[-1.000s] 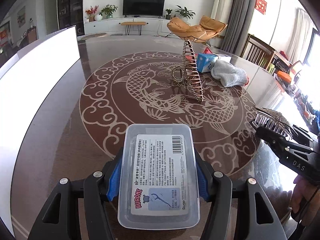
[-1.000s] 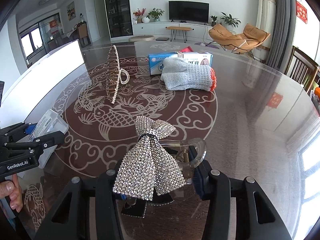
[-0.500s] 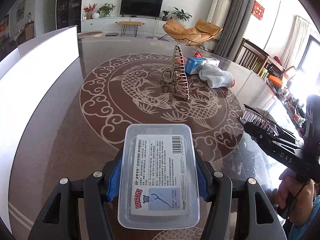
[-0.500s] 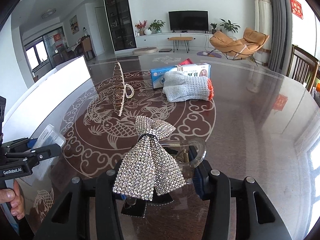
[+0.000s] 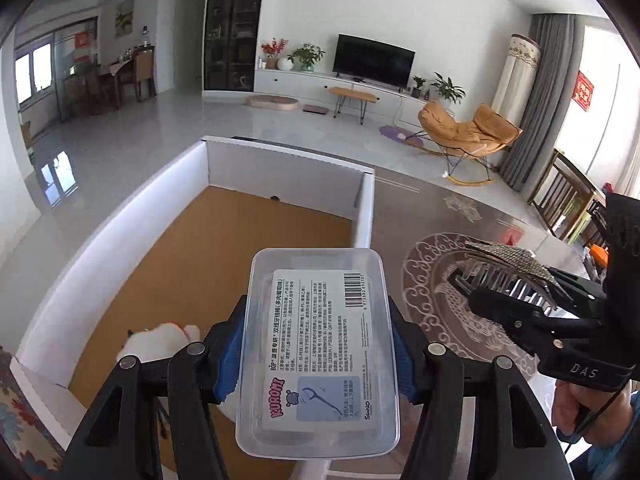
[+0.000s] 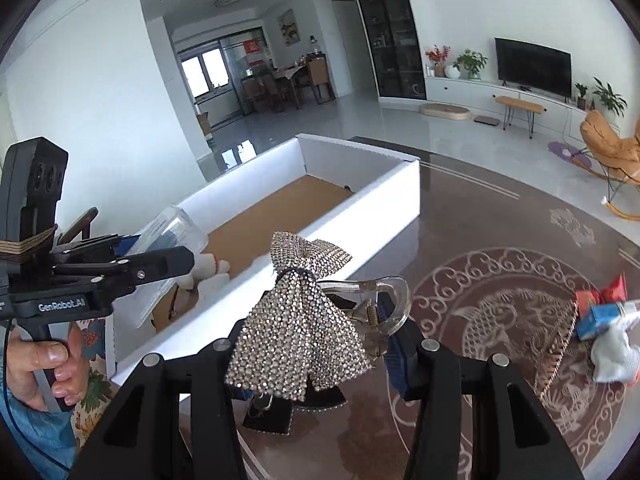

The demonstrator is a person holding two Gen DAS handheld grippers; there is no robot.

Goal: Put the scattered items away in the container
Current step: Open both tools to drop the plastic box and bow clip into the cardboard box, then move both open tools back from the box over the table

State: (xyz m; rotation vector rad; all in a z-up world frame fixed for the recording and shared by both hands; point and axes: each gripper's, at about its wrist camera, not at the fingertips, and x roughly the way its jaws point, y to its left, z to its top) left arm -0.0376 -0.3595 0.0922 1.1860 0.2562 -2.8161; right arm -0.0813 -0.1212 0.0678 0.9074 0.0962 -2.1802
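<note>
Clamping a clear plastic floss-pick box (image 5: 318, 354) by its long sides, the left gripper (image 5: 316, 350) has its blue pads (image 5: 229, 354) pressed against both walls, jaws about half apart, label side up. It hangs above the white cardboard container (image 5: 96, 256), over the near right part of the brown floor, with the container's right wall (image 5: 365, 216) just under the box's far corner. Down inside, to the left of the gripper, lies a white knitted glove (image 5: 160, 340) with an orange cuff.

The right gripper (image 6: 320, 344) is closed on a clear hair claw clip (image 6: 376, 304) topped by a rhinestone bow (image 6: 298, 320); the bow drapes over the left finger and hides that pad. It sits above the dark table (image 6: 472, 216), just outside the container's near wall (image 6: 280, 280), which lies between the clip and the brown floor. In the left wrist view the same clip's teeth and glittering top (image 5: 508, 264) show at the right, beside the box but apart from it.

Left on the table's fish-pattern inlay (image 6: 508, 320), well away from the container, are a long beaded hair claw (image 6: 556, 348), a blue-and-white carton (image 6: 604, 316), a red packet (image 6: 612, 286) behind it, and another white glove (image 6: 612, 354). A hand (image 6: 44, 364) grips the left tool's handle.
</note>
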